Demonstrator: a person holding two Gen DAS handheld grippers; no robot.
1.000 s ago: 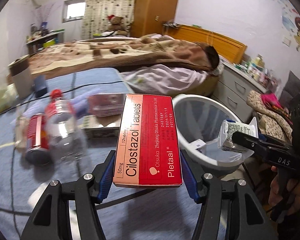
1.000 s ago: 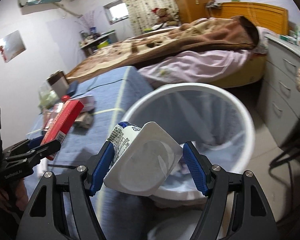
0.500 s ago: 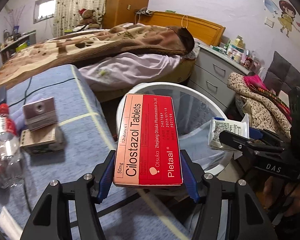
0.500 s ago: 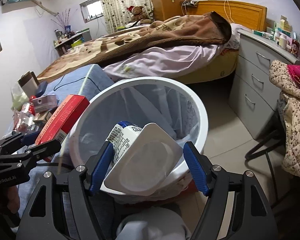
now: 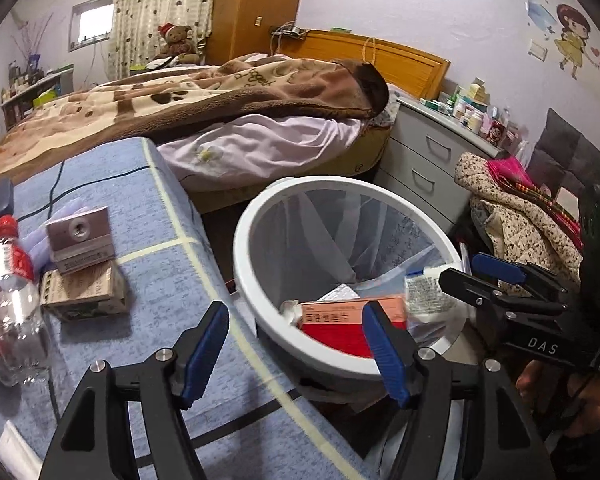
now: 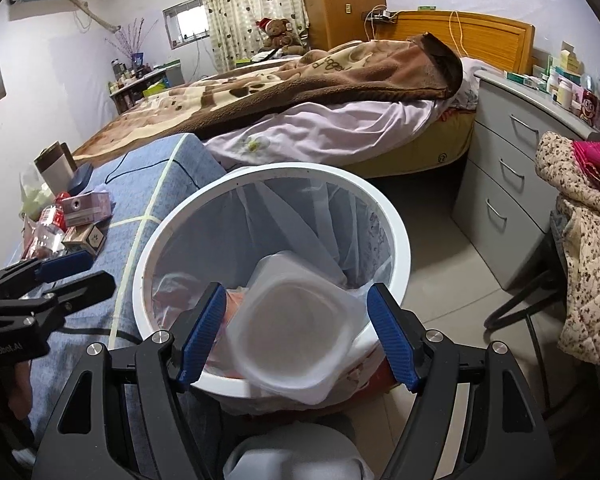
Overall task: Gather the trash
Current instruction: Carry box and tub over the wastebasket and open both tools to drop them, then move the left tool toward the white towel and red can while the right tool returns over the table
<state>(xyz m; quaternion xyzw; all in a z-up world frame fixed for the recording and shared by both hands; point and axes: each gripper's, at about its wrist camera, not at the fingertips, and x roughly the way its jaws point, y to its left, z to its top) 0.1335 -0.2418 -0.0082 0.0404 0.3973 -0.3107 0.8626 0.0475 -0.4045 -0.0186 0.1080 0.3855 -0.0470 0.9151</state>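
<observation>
Trash is going into the round white bin with a clear bag [image 5: 256, 216], which stands beside the right edge of the blue quilted bed cover [image 5: 148, 240].

From the left wrist view, the left gripper [image 5: 296, 344] has its blue fingers [image 5: 206, 340] spread wide with nothing between them. A flat red medicine box [image 5: 348, 320] lies inside the bin, near its front rim, below and beyond the fingers. It looks blurry. The right gripper [image 5: 456, 276] is at the bin's right rim, and a small white cup with printed sides [image 5: 424, 292] is at its tips.

From the right wrist view, the right gripper's blue fingers [image 6: 388, 336] are wide apart too. A white square plastic cup [image 6: 296, 332] sits between them but looks blurred and free of the pads, right over the bin's front rim.

The cup could hit the rim and bounce onto the floor, because it is so close to the edge. More trash waits on the cover near its left edge: a clear plastic bottle with a red label [image 5: 8, 292] and small brown boxes [image 5: 80, 264].
</observation>
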